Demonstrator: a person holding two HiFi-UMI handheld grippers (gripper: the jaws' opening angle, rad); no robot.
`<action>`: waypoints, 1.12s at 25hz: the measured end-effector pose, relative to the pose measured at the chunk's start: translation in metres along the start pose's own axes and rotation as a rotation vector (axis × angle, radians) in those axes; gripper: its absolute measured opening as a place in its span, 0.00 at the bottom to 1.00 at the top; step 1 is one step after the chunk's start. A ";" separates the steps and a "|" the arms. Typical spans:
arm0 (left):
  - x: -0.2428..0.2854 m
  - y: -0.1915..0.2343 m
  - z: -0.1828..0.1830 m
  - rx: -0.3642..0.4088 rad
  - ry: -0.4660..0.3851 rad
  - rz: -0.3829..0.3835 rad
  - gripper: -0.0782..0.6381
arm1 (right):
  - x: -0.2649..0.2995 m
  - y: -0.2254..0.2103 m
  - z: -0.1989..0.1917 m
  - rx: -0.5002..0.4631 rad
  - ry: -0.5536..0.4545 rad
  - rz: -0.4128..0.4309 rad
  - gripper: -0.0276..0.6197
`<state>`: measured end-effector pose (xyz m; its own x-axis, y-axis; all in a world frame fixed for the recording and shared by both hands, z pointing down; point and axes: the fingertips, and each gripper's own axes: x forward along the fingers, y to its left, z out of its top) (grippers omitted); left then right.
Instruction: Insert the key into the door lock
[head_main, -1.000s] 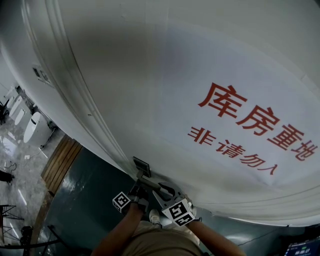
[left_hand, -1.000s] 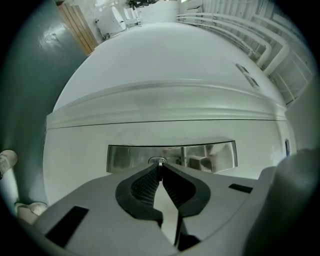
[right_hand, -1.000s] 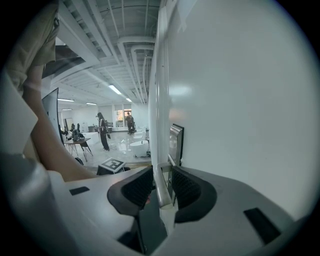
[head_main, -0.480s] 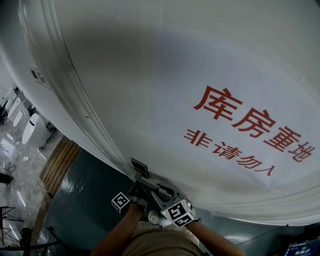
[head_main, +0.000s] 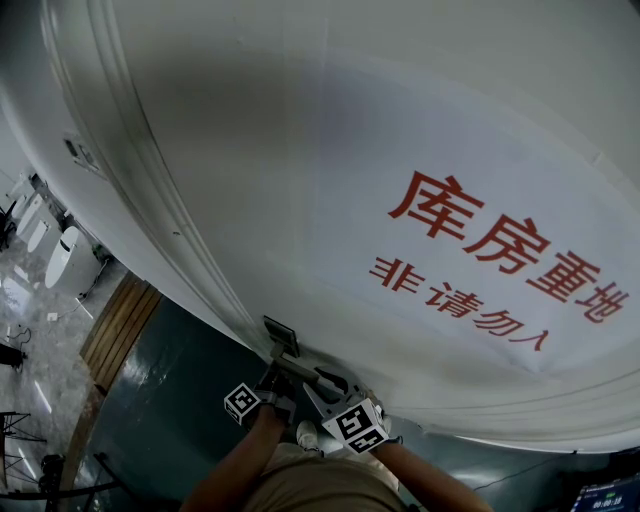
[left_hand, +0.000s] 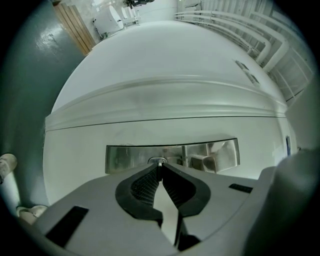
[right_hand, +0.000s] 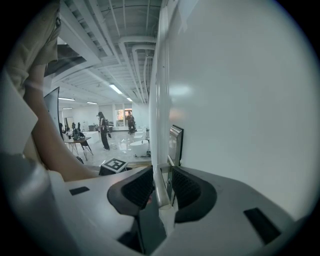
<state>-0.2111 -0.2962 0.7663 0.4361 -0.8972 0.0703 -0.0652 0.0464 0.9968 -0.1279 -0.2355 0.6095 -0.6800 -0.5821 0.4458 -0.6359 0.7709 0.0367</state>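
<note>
Left gripper (left_hand: 159, 166) is clenched on the key (left_hand: 159, 162), whose tip sits at the steel lock plate (left_hand: 125, 157) of the white door (left_hand: 165, 90); my right gripper (right_hand: 161, 172) grasps the door handle (right_hand: 159, 192).

Left gripper (left_hand: 159, 169), right gripper (right_hand: 159, 186): fingers (left_hand: 145, 184) closed.

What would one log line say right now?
left gripper: shut on key | key: tip at lock | right gripper: shut on handle

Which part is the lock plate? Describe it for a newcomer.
Start at the white door with red lettering. Near its edge sits the lock plate: a flat, mirror-bright steel rectangle, unlike the lever handle beside it, with the key in the left gripper pointed at it.
</note>
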 end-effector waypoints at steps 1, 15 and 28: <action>0.000 0.000 0.000 0.000 0.000 -0.001 0.15 | 0.000 0.000 0.001 -0.005 -0.002 -0.001 0.23; 0.000 -0.001 0.001 0.002 0.004 -0.006 0.15 | 0.002 0.002 -0.002 0.028 0.003 -0.004 0.23; 0.007 0.001 0.000 -0.008 -0.011 -0.003 0.15 | 0.000 0.004 -0.004 0.029 0.006 -0.006 0.23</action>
<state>-0.2087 -0.3022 0.7677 0.4262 -0.9021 0.0673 -0.0571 0.0474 0.9972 -0.1295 -0.2316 0.6130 -0.6740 -0.5851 0.4510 -0.6501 0.7597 0.0139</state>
